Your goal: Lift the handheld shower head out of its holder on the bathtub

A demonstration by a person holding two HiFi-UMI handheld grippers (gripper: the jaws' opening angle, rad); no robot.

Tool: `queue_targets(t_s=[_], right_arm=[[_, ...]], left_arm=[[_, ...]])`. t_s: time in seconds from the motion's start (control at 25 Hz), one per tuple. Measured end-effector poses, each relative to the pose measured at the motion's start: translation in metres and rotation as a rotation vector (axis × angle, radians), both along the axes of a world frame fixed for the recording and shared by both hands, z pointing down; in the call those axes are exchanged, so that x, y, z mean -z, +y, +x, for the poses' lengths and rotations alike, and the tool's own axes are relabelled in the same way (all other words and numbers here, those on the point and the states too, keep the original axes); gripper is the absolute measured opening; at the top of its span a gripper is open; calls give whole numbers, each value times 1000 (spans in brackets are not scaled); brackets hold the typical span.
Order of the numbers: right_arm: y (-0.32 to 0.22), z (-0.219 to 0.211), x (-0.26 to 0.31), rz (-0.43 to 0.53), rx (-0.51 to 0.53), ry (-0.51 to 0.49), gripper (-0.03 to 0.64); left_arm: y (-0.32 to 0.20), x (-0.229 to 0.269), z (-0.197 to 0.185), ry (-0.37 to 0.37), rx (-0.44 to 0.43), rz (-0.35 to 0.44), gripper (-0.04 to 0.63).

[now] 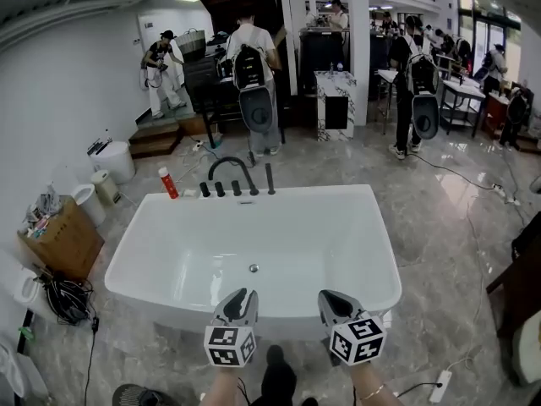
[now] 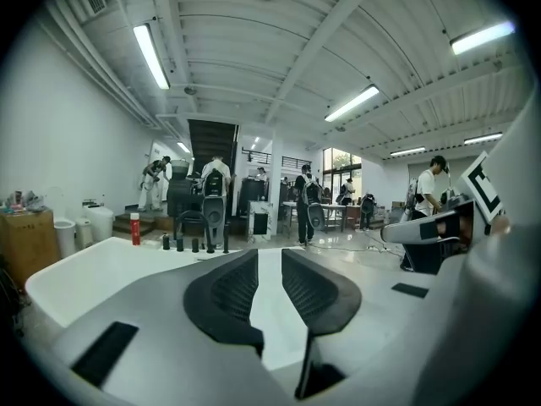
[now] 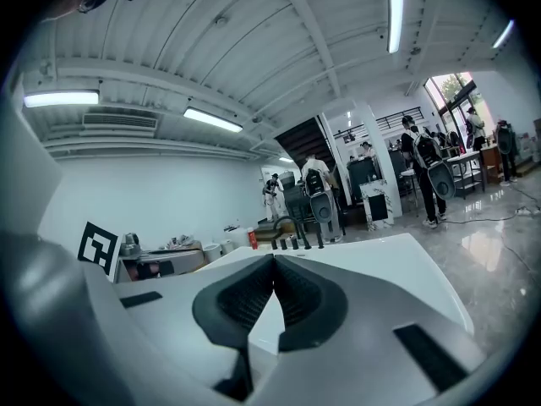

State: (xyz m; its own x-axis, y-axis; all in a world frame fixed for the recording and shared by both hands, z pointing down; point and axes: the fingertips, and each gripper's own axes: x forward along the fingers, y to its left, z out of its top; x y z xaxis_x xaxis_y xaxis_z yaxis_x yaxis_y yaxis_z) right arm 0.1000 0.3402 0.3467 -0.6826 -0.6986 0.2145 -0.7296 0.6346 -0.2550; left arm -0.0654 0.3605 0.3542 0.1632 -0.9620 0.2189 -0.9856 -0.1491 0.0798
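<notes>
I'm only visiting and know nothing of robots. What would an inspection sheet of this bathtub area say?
Surface: glossy grey marble-look floor; white freestanding bathtub, empty.
Job's things: slim black handheld shower head upright in its holder on the far rim, right of the black arched faucet.
Clutter: red bottle at the tub's far left corner; cardboard box, white bins at left.
Grippers: left gripper jaws slightly apart, empty; right gripper jaws together, empty.
Cables: black cable bundle on floor at left; white power strip near right.
Surroundings: people with backpacks behind the tub.
</notes>
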Motion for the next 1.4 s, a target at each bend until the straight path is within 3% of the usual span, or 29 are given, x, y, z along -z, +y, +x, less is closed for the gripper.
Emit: queue_targets(t_s=[0.72, 1.4], right_arm=[[-352, -181, -46, -85, -74, 34, 6], [-540, -206, -117, -150, -94, 88, 6]], left_arm=[[-374, -50, -189, 4, -55, -70, 169], [-599, -118, -220, -3, -63, -129, 210]])
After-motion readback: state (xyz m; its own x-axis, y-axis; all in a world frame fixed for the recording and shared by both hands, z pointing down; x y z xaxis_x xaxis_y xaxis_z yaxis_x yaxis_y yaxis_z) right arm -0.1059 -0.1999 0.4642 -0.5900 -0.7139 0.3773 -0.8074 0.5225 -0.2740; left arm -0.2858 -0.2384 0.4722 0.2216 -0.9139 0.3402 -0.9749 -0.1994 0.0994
